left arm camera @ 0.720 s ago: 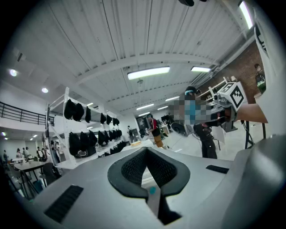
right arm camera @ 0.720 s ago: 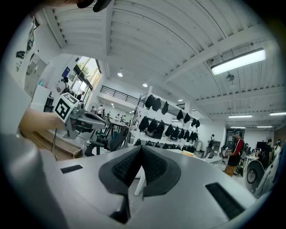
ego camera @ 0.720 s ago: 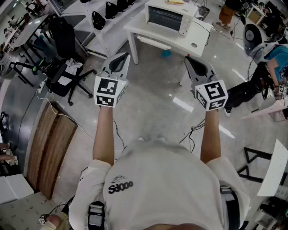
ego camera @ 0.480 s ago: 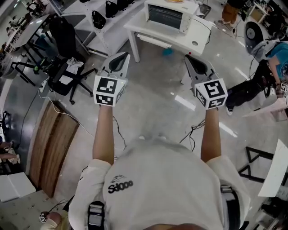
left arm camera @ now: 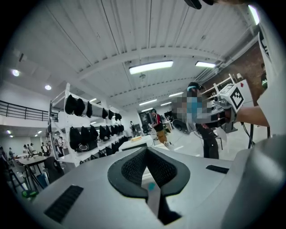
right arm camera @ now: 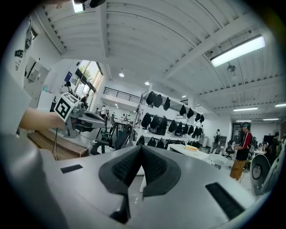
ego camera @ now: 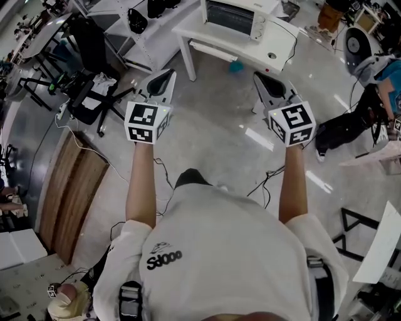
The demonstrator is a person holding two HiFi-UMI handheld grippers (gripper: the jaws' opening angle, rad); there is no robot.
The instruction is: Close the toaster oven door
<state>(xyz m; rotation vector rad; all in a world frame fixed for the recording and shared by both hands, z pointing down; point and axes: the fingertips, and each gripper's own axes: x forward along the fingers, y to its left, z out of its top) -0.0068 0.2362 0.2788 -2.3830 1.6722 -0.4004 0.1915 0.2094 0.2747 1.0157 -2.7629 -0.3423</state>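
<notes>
Big workshop floor, toaster oven on the white table well ahead, so it's just the approach I reckon: left tool and right tool both pressed together on nothing, next thing needed is getting within reach of the door.

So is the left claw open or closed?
Closed: the left gripper shows its dark pads meeting at the tips, nothing between them.

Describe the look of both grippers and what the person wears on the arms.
The left gripper and right gripper are light grey wedge-shaped shells with black textured pads. Each carries a white cube printed with black square markers. The person wears a white short-sleeved T-shirt, and the forearms are uncovered.
</notes>
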